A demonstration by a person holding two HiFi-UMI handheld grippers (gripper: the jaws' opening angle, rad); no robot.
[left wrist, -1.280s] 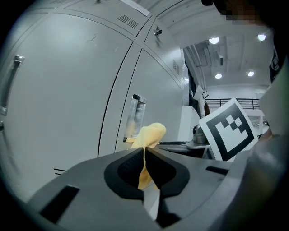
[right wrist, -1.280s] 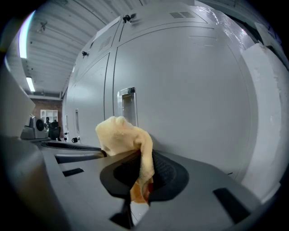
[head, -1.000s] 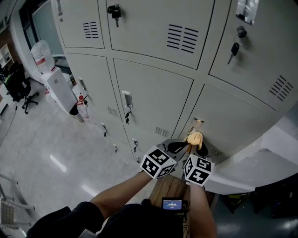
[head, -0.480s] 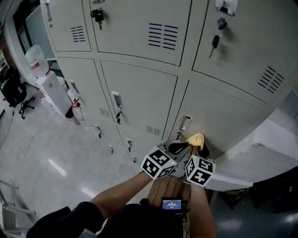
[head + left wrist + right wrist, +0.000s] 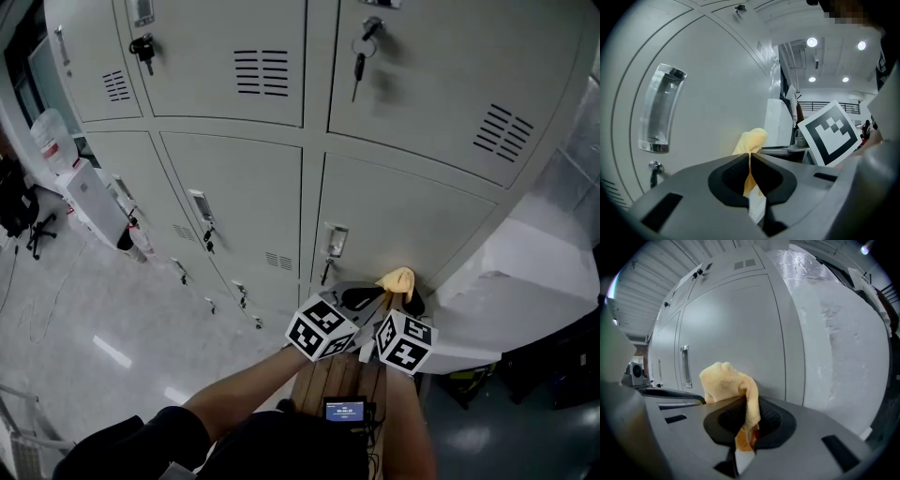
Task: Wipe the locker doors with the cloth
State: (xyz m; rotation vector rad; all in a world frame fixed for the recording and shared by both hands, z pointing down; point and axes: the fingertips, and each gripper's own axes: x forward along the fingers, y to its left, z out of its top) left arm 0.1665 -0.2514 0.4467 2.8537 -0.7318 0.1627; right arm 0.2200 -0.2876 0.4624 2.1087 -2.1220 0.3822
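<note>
A yellow cloth (image 5: 397,279) is bunched against the lower right locker door (image 5: 412,220), to the right of its latch (image 5: 336,240). My left gripper (image 5: 368,298) and right gripper (image 5: 405,300) meet at the cloth, marker cubes side by side. In the right gripper view the cloth (image 5: 729,380) drapes over the right gripper (image 5: 750,416), which is shut on it, close to the grey door (image 5: 736,319). In the left gripper view the left gripper (image 5: 750,161) is shut with a strip of the cloth (image 5: 751,139) between its pads, beside the door handle (image 5: 661,112).
Keys hang from upper locker locks (image 5: 361,56). A water dispenser (image 5: 80,187) and an office chair (image 5: 19,211) stand at the left on the shiny floor. A white plastic-covered block (image 5: 525,272) adjoins the lockers at the right. A wooden surface (image 5: 342,380) lies below my arms.
The head view has swung, so the lockers have slid left in the picture. The cloth and both grippers now sit further right of the latch, still held together on the door.
</note>
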